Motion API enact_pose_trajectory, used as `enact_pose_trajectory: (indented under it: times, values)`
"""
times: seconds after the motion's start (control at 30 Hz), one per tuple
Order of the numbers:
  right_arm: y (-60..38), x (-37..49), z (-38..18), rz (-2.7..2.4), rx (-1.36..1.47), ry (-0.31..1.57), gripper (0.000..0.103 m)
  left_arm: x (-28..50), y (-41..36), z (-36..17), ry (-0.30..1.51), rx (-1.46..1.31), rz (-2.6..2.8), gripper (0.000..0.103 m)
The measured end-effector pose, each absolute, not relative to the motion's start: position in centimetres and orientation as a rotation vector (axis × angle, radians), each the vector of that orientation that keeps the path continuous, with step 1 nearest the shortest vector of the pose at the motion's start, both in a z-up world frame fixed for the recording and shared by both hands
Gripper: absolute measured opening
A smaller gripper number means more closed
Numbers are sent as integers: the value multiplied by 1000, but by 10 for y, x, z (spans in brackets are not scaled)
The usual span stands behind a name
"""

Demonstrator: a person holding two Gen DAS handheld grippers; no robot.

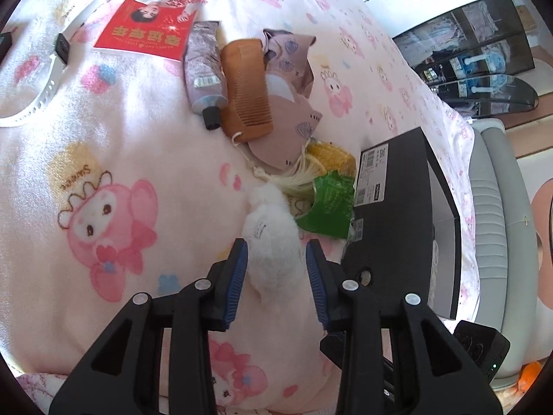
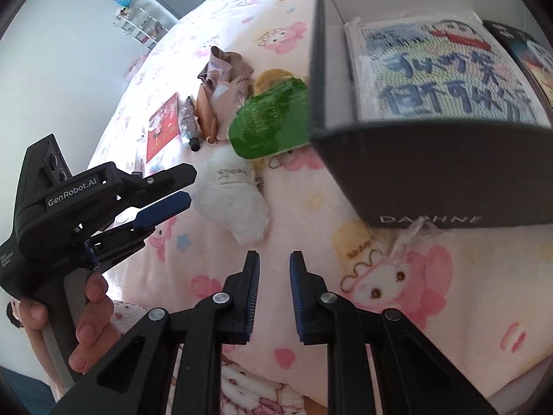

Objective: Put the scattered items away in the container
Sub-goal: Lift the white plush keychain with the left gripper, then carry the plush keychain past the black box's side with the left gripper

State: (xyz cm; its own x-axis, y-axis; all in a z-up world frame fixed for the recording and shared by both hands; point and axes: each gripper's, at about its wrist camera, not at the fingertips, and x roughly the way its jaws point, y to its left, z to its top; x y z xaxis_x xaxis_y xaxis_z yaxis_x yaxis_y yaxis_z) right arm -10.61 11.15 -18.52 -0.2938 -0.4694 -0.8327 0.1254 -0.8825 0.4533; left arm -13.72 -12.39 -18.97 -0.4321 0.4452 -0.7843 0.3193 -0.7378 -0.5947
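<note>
On a bed (image 1: 145,110) with a pink cartoon-print blanket, the left gripper (image 1: 276,254) has its fingers open around one fluffy white plush toy (image 1: 273,242), not yet pressing it, while the right gripper (image 2: 274,263) hovers over bare blanket with fingers nearly closed and empty. The black cardboard shoe box (image 2: 397,173), just beside the plush, already holds two flat printed packets, so tidying seems barely begun. Left outside: one green packet (image 1: 330,204), one wooden comb (image 1: 243,86), one lilac cream tube (image 1: 204,69), one red booklet (image 1: 148,17), one mauve crumpled cloth (image 1: 290,55)
</note>
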Motion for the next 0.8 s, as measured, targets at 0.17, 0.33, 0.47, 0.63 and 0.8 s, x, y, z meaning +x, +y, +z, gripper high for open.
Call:
enact_pose_trajectory:
  times: [0.17, 0.33, 0.47, 0.63, 0.8]
  values:
    - [60, -122, -187, -2237, 1557, -211, 26, -136, -140, -197, -1255, -1608, 2317, 34]
    - [34, -148, -215, -2264, 1596, -20, 41, -141, -133, -207, -1198, -1682, 2303, 34]
    - [57, -143, -213, -2209, 1581, -271, 28, -143, -132, -211, -1192, -1700, 2284, 34]
    - [103, -114, -207, -2152, 1573, -526, 27, -146, -109, -217, -1072, -1787, 2197, 37]
    - [132, -92, -226, -2072, 1769, -697, 30, -138, -72, -220, -929, -1817, 2107, 37]
